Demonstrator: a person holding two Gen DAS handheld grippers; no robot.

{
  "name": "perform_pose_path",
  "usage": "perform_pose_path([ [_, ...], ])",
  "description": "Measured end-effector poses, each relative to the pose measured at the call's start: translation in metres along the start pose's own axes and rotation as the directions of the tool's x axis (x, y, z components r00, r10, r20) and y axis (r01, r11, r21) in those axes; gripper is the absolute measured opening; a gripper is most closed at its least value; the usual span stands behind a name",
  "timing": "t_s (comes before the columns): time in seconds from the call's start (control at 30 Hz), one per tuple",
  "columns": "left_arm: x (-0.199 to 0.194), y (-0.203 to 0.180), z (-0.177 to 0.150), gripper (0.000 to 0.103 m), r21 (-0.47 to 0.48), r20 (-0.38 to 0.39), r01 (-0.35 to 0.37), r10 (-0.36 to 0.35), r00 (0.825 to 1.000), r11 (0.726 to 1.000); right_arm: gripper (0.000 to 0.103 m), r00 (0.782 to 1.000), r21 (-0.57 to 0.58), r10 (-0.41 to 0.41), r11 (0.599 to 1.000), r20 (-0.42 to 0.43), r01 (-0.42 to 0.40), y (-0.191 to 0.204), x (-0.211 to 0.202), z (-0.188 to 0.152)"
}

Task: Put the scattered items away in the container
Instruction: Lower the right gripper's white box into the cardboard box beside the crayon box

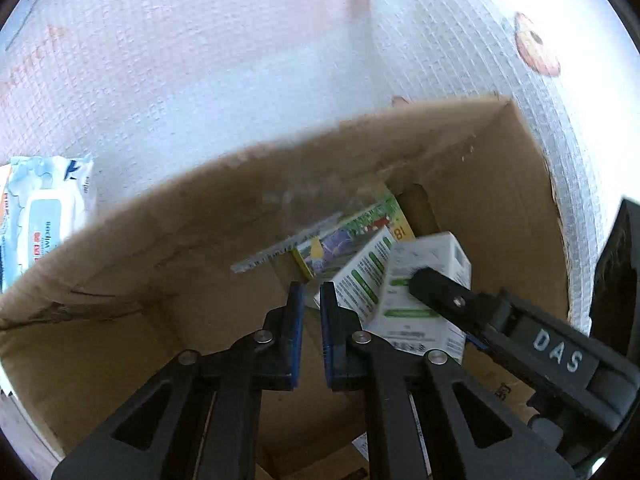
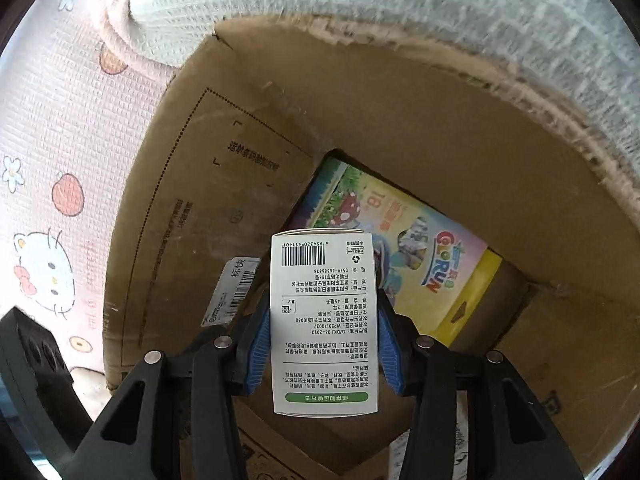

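"GLORUN" and "18" on the colourful box (image 2: 404,256); "DAS" on the right tongs (image 1: 558,350); "Wipes" on the pack (image 1: 44,216).

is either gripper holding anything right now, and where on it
The right gripper clamps a white printed carton by its two long side edges, around mid-length. The left gripper is shut and empty.

Cardboard box (image 2: 460,128): brown corrugated card, matt, torn fuzzy rim, creased walls. Play mat (image 2: 52,128): embossed foam-like grid texture, printed, soft sheen. White carton (image 2: 324,320): smooth printed paperboard, slight gloss. Colourful pack (image 2: 416,256): glossy printed card. Wet-wipes pack (image 1: 40,216): shiny plastic film, hard plastic lid. Right hand-held gripper (image 2: 324,332): matt black plastic, ribbed blue rubbery pads, bright metal pins. Left hand-held gripper (image 1: 311,320): same finish.
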State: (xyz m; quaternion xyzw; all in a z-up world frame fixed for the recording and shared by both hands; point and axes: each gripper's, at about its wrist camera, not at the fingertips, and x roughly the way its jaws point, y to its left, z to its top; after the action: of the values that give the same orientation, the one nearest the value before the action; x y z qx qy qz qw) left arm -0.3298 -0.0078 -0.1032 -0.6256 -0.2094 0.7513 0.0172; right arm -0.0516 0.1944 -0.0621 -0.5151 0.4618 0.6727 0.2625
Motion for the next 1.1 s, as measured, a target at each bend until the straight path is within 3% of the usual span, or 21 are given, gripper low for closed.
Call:
perform_pose_path([
  [0.17,0.006,0.006,-0.014,0.009,-0.045,-0.027,0.061,-0.062,0.998,0.997,0.044,1.000,0.030,0.005,1.000,-0.007,-0.005,0.003,0.011,-0.001],
  [0.23,0.001,0.015,-0.024,0.009,-0.079,-0.009,0.069,-0.070,0.997,0.995,0.044,1.000,0.042,-0.009,0.999,0.013,0.009,0.005,0.011,-0.001],
  [0.33,-0.012,0.030,-0.010,0.009,-0.107,0.038,0.068,-0.064,0.997,0.992,0.044,0.999,0.051,-0.022,0.998,0.032,0.021,0.010,0.010,0.000],
  [0.5,-0.019,0.027,-0.012,0.009,-0.095,0.077,0.064,-0.056,0.995,0.993,0.044,0.998,0.098,-0.052,0.994,0.037,0.048,0.015,0.017,-0.001],
  [0.73,-0.012,0.021,-0.020,0.010,-0.098,0.043,0.082,-0.078,0.996,0.992,0.044,0.996,0.103,-0.080,0.992,0.037,0.076,0.025,0.022,0.002],
  [0.83,-0.006,0.024,-0.026,0.012,-0.172,-0.007,0.105,-0.108,0.994,0.980,0.045,0.999,0.122,-0.050,0.991,-0.004,0.051,0.023,0.024,0.004],
  [0.93,-0.004,0.028,-0.029,0.024,-0.282,-0.002,0.142,-0.148,0.989,0.949,0.045,0.999,0.143,-0.013,0.990,-0.029,0.017,0.016,0.022,0.005],
  [1.0,-0.012,0.035,-0.009,0.041,-0.309,0.051,0.147,-0.138,0.989,0.940,0.045,1.000,0.142,0.013,0.990,-0.027,-0.009,0.009,0.016,0.005],
  [1.1,-0.018,0.042,-0.007,0.049,-0.328,0.086,0.180,-0.161,0.983,0.927,0.046,0.998,0.168,0.064,0.984,-0.017,-0.060,-0.013,0.003,0.002],
])
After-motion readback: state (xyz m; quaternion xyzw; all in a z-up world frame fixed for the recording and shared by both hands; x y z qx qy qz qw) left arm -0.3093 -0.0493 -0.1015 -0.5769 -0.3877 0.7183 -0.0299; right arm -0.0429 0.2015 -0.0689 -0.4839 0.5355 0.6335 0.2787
